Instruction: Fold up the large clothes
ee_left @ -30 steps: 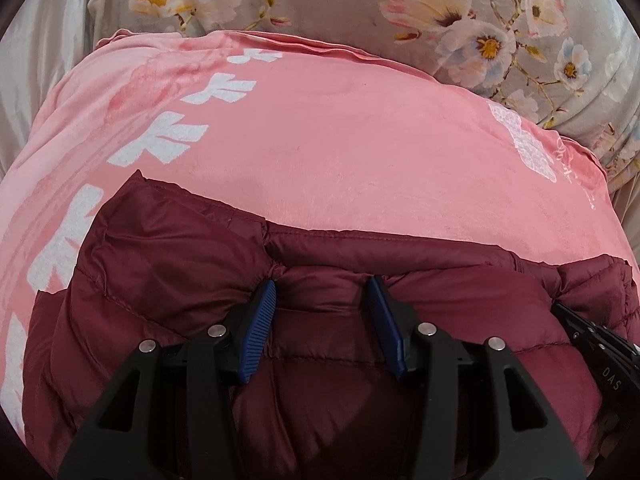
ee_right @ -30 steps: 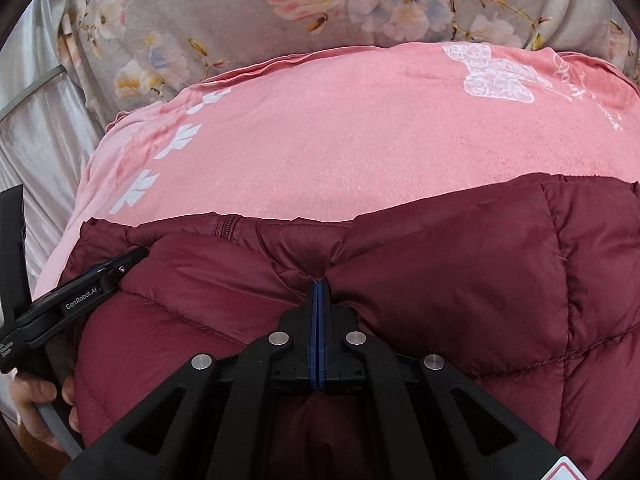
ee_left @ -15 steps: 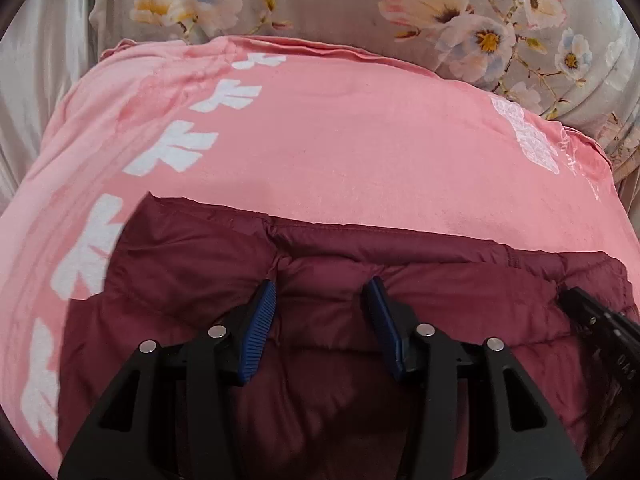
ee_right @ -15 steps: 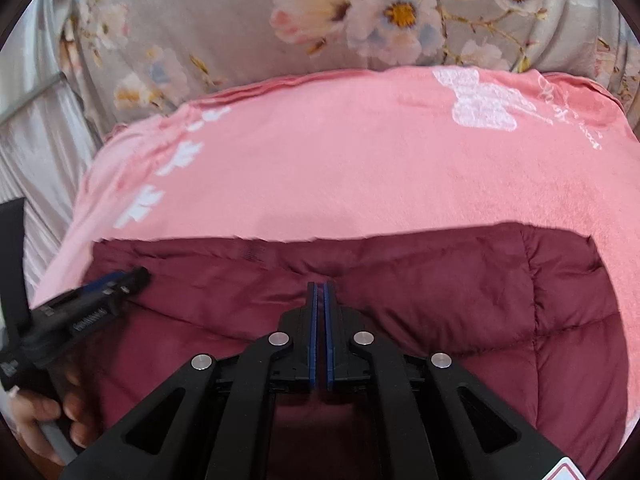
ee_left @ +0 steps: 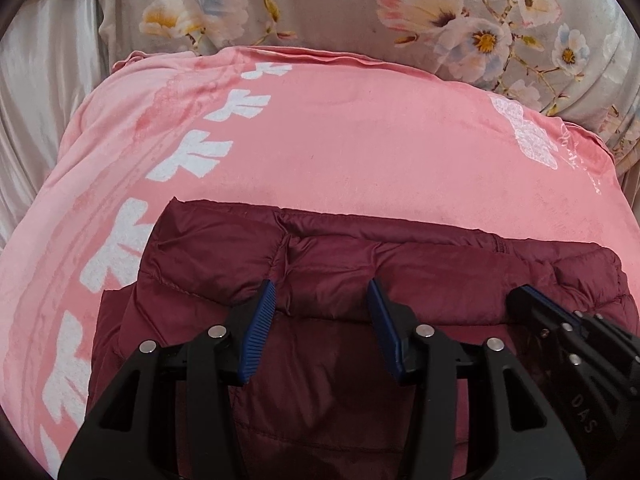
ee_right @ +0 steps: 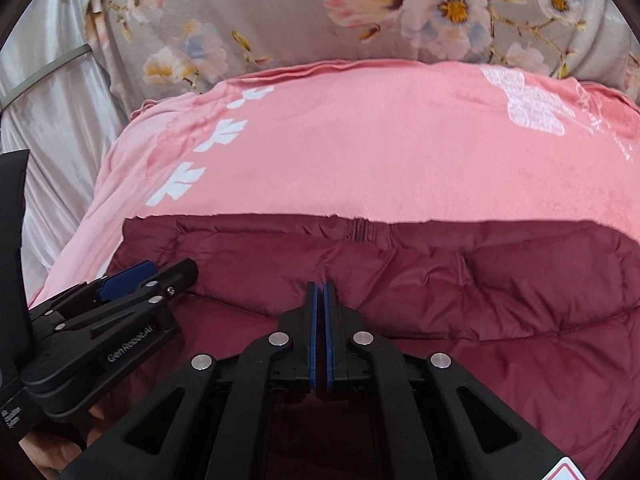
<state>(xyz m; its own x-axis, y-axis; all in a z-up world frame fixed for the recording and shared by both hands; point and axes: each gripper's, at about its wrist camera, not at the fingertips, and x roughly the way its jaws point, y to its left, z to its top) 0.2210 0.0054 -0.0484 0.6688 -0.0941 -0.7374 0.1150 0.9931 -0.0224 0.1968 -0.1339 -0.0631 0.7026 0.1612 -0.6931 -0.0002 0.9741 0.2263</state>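
Note:
A dark red quilted jacket (ee_left: 400, 272) (ee_right: 480, 280) lies on a pink blanket (ee_left: 360, 140) (ee_right: 360, 140), with its far edge straight and a puffy band folded along it. My left gripper (ee_left: 322, 290) has its jaws about half apart, and that thick band bulges between the blue fingertips. In the right wrist view this left gripper (ee_right: 160, 274) sits at the jacket's left end. My right gripper (ee_right: 320, 286) is shut, its tips meeting at the edge of the same band near the zip. The left wrist view shows the right gripper (ee_left: 520, 292) at the jacket's right end.
Grey floral bedding (ee_left: 340, 8) (ee_right: 280, 8) rises behind the blanket. Silvery cloth (ee_left: 40, 80) (ee_right: 52, 120) hangs at the far left. A hand (ee_right: 48, 448) holds the left gripper at the lower left. Bare pink blanket stretches beyond the jacket.
Both grippers drew back toward me with the jacket. Its bunched, puckered far edge has spread into a straight flat band, and more pink blanket shows beyond it.

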